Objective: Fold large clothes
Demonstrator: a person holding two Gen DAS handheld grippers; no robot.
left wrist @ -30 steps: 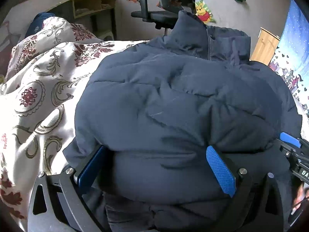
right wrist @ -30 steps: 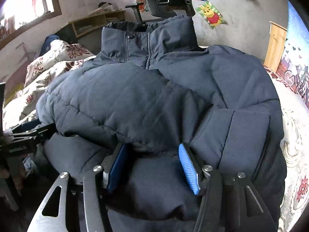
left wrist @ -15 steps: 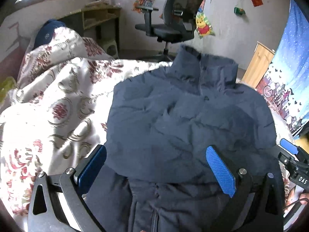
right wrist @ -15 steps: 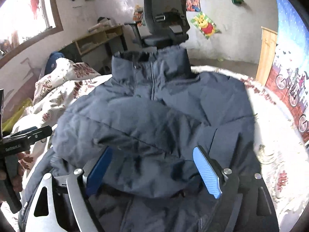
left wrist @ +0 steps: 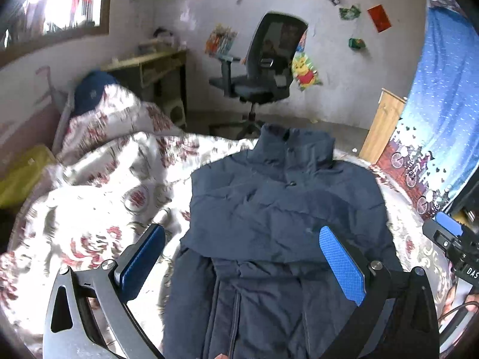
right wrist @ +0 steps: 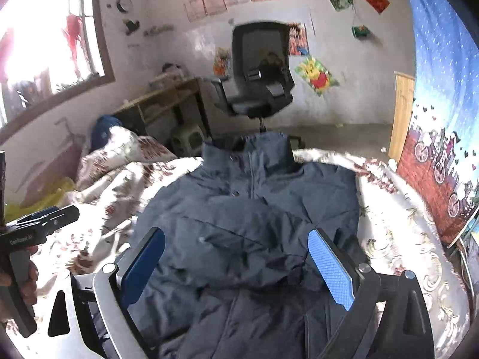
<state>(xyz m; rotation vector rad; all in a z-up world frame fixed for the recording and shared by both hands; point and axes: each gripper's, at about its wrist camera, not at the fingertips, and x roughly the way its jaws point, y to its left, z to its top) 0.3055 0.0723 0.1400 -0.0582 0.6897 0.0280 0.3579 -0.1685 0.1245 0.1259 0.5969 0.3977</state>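
Note:
A dark navy puffer jacket (left wrist: 278,218) lies flat on the bed with its collar at the far end and its sleeves folded across the chest; it also shows in the right wrist view (right wrist: 245,233). My left gripper (left wrist: 242,257) is open and empty, raised above the jacket's lower half. My right gripper (right wrist: 236,260) is open and empty, also above the jacket. The right gripper shows at the right edge of the left wrist view (left wrist: 452,239), and the left gripper at the left edge of the right wrist view (right wrist: 39,227).
The bed has a white floral quilt (left wrist: 98,209), bunched up at the far left. A black office chair (left wrist: 269,71) and a wooden desk (left wrist: 155,65) stand beyond the bed. A blue patterned curtain (right wrist: 440,137) hangs on the right.
Both grippers have let go of the jacket, opened wide and pulled back and up. The jacket now lies flat on the bed with the folded part resting on its chest.

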